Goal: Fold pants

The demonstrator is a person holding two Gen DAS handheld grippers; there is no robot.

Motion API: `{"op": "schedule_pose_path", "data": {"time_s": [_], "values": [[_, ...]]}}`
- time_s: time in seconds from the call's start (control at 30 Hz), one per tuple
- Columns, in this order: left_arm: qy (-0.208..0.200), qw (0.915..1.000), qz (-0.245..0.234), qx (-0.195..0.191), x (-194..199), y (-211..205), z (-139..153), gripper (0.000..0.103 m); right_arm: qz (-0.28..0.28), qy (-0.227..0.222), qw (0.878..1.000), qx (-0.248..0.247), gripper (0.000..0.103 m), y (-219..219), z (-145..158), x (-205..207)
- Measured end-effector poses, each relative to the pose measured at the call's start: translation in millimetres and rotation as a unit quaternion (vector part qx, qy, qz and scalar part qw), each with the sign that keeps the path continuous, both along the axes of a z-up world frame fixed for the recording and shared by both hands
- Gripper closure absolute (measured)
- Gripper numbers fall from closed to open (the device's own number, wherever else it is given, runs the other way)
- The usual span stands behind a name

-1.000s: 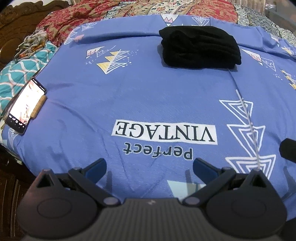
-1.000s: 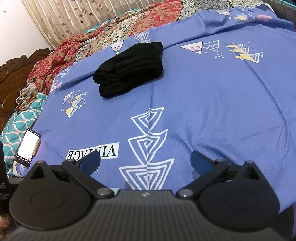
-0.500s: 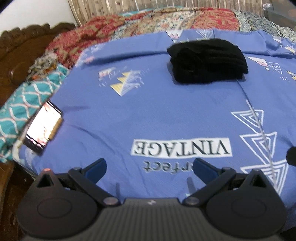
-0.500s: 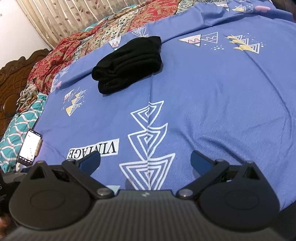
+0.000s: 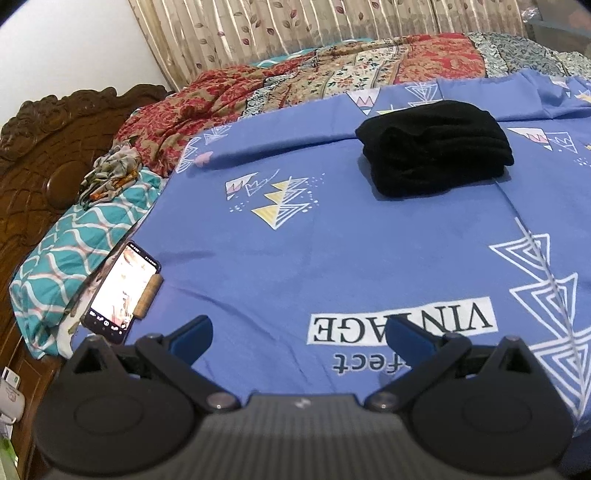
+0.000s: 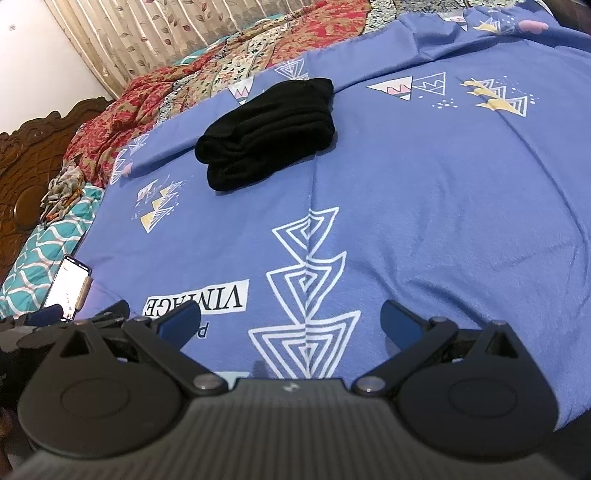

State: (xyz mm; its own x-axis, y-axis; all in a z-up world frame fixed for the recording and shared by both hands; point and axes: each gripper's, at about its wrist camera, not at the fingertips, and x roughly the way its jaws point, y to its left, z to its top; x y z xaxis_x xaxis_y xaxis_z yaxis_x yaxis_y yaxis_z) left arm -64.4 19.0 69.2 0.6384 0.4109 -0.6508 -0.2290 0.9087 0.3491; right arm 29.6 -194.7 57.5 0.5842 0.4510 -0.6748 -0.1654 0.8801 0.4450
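Note:
Black pants (image 5: 437,147) lie folded in a compact stack on the far part of the blue printed bedsheet (image 5: 332,240); they also show in the right wrist view (image 6: 269,129). My left gripper (image 5: 299,338) is open and empty, held low over the near edge of the bed, well short of the pants. My right gripper (image 6: 290,323) is open and empty, also near the front edge. The left gripper's fingers (image 6: 55,314) show at the left edge of the right wrist view.
A lit phone (image 5: 122,288) lies at the sheet's left edge beside a teal patterned pillow (image 5: 74,251). A red floral blanket (image 5: 332,77) is bunched behind the pants. A carved wooden headboard (image 5: 37,147) and curtains (image 5: 295,26) stand beyond.
Both grippers have pulled back and tilted upward, so the curtains and headboard come into view. The left view has swung left. The pants have not moved.

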Motion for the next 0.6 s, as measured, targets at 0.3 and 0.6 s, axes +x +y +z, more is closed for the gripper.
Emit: {"op": "schedule_pose_path", "data": {"time_s": [0.3, 0.6], "values": [[0.003, 1.0000, 0.000, -0.005, -2.2, -0.3, 1.3, 0.000, 0.001, -0.005, 1.000, 0.002, 0.000, 0.7, 1.8, -1.3], [0.011, 0.9997, -0.011, -0.019, -3.6, -5.6, 1.9, 0.000, -0.001, -0.025, 1.000, 0.003, 0.000, 1.5, 7.1, -4.6]]}}
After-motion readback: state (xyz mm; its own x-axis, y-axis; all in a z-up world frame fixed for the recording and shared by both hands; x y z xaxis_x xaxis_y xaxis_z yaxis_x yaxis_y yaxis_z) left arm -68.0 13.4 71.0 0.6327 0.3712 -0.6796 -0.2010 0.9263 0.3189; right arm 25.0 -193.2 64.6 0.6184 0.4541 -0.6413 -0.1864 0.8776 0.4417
